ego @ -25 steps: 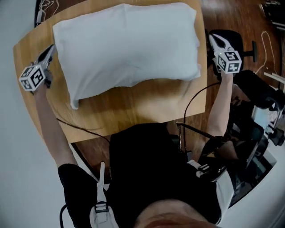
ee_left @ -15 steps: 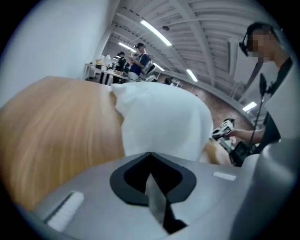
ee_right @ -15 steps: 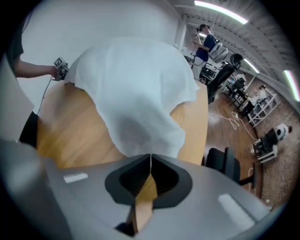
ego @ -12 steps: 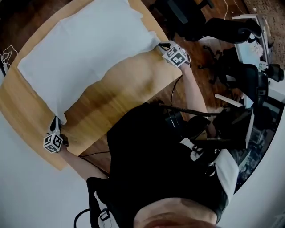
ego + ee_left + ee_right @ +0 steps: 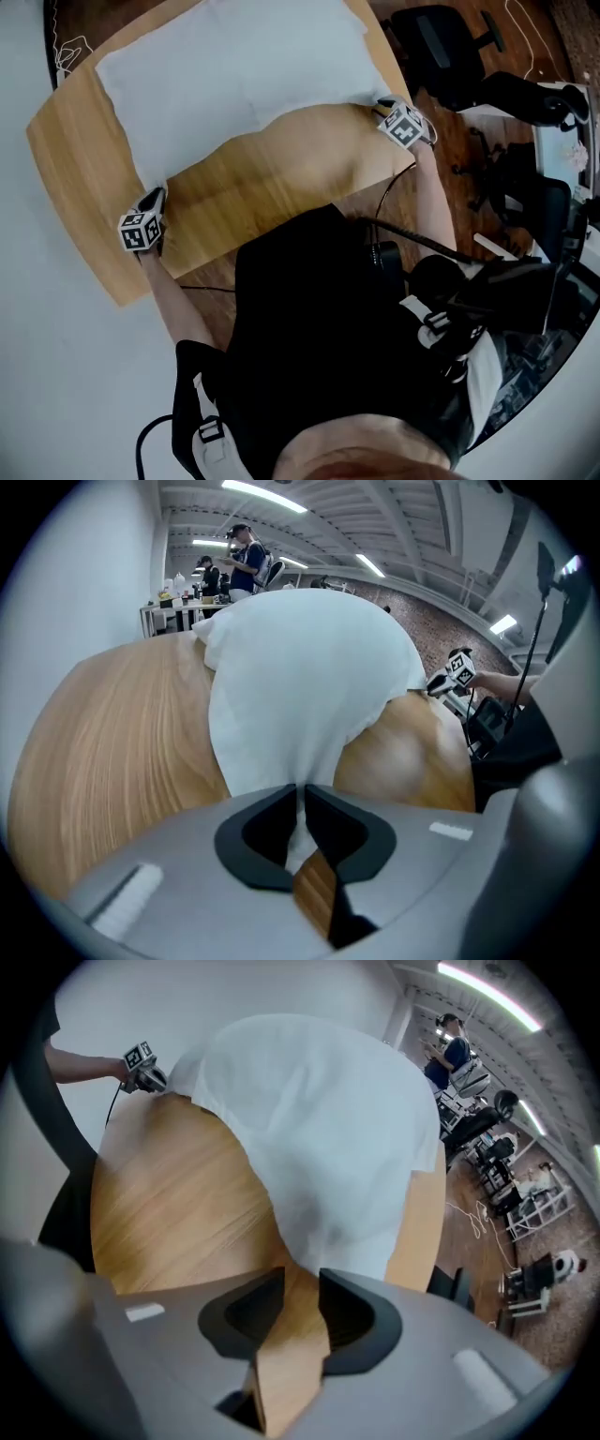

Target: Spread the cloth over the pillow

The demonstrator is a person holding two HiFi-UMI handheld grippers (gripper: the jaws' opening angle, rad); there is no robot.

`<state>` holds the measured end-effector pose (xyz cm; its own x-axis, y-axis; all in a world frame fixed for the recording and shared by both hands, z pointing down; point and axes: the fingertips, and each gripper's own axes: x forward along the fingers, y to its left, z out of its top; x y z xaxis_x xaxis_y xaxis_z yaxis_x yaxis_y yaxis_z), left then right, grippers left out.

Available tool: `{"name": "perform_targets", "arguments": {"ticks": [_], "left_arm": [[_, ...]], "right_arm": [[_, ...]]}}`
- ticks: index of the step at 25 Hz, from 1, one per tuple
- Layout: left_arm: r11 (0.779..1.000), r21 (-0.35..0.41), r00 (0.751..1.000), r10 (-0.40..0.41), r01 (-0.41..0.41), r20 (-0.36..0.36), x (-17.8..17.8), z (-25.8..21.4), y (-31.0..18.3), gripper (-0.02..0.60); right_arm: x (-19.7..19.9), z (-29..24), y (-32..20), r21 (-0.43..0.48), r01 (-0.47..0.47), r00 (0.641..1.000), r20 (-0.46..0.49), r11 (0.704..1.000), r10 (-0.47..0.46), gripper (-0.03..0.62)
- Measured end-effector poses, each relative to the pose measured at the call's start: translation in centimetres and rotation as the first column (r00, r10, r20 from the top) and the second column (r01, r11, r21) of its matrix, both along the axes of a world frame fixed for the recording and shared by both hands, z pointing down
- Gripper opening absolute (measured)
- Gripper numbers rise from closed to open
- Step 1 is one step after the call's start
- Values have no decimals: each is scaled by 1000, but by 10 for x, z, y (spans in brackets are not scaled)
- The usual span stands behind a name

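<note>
Left claw (image 5: 154,196), just easing apart, pinches the cloth (image 5: 234,75) at 7 o'clock; right claw (image 5: 381,105), just opened, hangs empty over the worktop (image 5: 75,159)

Pillow: you cannot tell it apart from the white cloth (image 5: 234,66) in any view.
Cloth, far edge: cut off by the top of your head view.
Table (image 5: 84,159): the far side runs out of the top of your head view, and part of the near edge is hidden behind your body (image 5: 328,328).
People (image 5: 246,550): far back in your left gripper view, too small to tell what they hold.
Cord (image 5: 70,54): too thin to trace where it runs.
</note>
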<state>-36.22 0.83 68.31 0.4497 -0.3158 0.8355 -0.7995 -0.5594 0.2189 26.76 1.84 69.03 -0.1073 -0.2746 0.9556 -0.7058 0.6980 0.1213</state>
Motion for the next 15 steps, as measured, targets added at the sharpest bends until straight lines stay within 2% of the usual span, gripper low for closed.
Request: {"name": "perform_targets", "arguments": {"ticks": [3,5,6,7,9,11,12,13,14,15], "left_arm": [[999,13,999,-33,33,-13,-13,-10,2,34],[995,41,996,-87,88,-32,-23,-16,0,34],[992,52,993,-111,114,-44,-27,-17,-1,34],[990,57,990,-127,130,-55,-28,-17,-2,34],[988,56,988,-138,141,-66,-26,-13,0,34],[989,55,988,-136,140,-67,-19,-9,1,34],[988,58,988,-136,140,-67,-16,-7,1,34],[987,63,988,-141,145,-68,-14,-7,1,34],[985,71,986,-152,157,-73,-14,-8,1,34],[981,81,982,-169,176,-82,-16,-11,2,34]], "right_arm": [[-3,-21,8,14,-21,1000,14,1000,21,117],[-37,-45,3,39,14,992,124,999,-19,112],[-67,-59,1,56,47,974,219,997,-58,94],[-105,-72,-2,80,85,937,332,993,-107,92],[-201,-95,-4,154,172,812,537,973,-229,91],[-297,-112,-9,260,253,692,625,932,-362,91],[-332,-112,-15,295,278,668,624,914,-405,92],[-351,-103,-22,293,286,687,602,912,-408,92],[-351,-85,-29,255,274,744,555,927,-372,91],[-335,-63,-34,196,243,816,488,950,-309,89]]}}
